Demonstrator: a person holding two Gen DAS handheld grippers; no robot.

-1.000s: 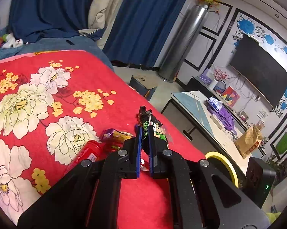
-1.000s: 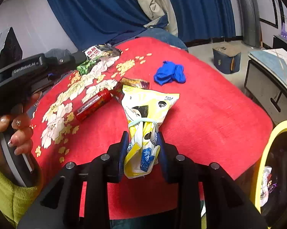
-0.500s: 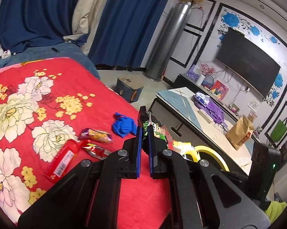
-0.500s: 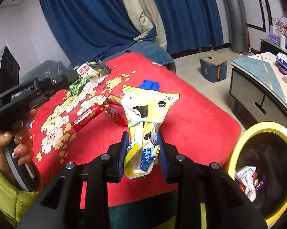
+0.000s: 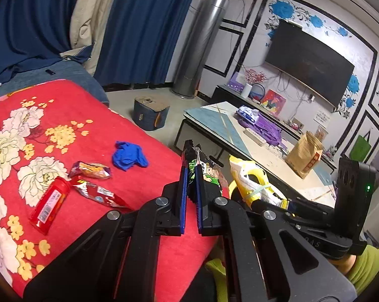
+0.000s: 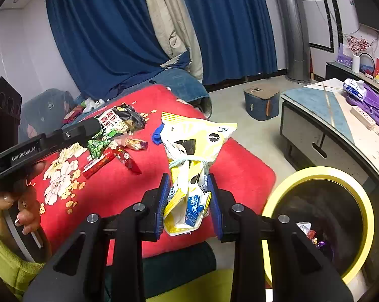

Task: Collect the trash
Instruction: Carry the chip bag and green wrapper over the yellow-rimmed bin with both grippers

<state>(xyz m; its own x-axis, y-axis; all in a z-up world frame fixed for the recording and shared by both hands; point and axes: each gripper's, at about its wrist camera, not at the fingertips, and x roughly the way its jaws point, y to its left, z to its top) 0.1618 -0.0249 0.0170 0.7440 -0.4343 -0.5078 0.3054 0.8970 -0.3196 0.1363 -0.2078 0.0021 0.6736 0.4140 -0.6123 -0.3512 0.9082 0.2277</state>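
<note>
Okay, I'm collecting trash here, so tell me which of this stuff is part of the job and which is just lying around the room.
Part of the job:
- yellow snack bag in the right gripper
- green-and-black packet in the left gripper
- yellow-rimmed bin
- on the red blanket: red bottle, red wrapper, orange wrapper, possibly the blue cloth

Just lying around:
- television
- brown paper bag
- blue box on the floor

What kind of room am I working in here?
Most likely a home living room: a wall-mounted TV above a low cabinet, a coffee table, blue curtains, and a red floral blanket strewn with snack wrappers.
</note>
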